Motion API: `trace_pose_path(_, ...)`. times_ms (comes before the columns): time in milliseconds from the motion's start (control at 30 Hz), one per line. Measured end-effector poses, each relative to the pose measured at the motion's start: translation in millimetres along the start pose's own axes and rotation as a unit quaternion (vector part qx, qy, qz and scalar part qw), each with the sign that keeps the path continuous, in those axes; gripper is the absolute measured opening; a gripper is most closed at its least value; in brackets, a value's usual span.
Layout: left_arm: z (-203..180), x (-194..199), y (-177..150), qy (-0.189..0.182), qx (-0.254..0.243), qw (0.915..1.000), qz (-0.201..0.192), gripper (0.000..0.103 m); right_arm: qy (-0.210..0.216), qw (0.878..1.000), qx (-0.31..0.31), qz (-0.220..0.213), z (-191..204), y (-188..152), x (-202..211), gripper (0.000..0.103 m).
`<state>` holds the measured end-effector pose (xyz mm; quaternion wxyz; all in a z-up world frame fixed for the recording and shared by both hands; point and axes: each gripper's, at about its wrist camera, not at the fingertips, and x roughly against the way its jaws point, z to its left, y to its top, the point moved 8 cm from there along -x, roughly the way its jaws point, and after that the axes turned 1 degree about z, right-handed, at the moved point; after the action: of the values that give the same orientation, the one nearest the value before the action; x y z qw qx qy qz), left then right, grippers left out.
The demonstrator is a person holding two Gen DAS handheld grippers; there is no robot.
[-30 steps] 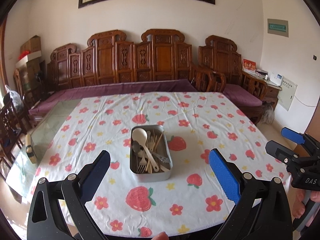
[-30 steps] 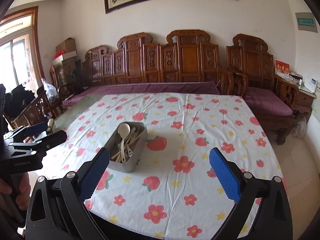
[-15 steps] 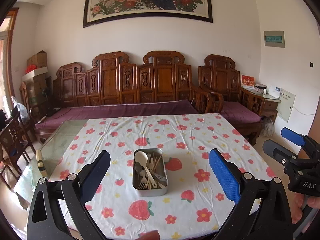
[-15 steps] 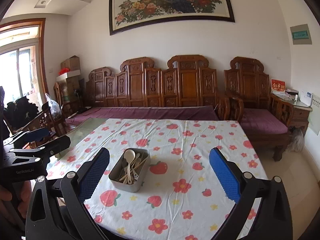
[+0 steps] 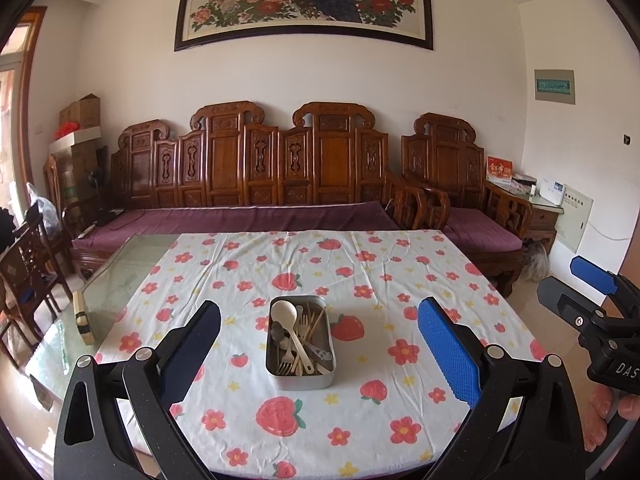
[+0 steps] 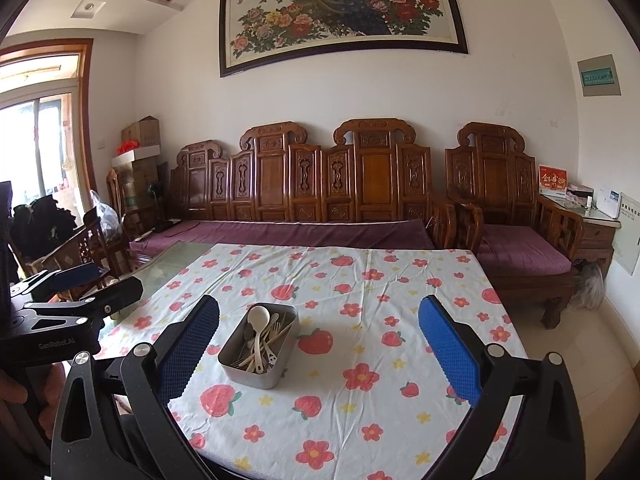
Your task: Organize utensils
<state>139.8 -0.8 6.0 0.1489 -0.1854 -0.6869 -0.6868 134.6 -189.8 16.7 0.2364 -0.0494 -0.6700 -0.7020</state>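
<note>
A metal tin [image 5: 301, 340] is sitting on the worktop [image 5: 400, 280], on the flowered cloth [image 5: 360, 400] beside a large printed strawberry. A cream spoon [image 5: 285, 314], forks and other utensils are lying jumbled inside the tin. The left gripper [image 5: 319, 346] is hovering short of the tin, jaws spread wide and empty. The right gripper [image 6: 319, 344] is hanging likewise, gaping and holding nothing.
</note>
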Motion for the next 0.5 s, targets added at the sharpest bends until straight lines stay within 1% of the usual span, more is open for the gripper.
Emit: trace_pose_path(500,0.3,2.6,-1.1,0.001,0.002,1.0,-0.002,0.095,-0.002,1.0,-0.001,0.001,1.4,-0.9,0.7,0.1)
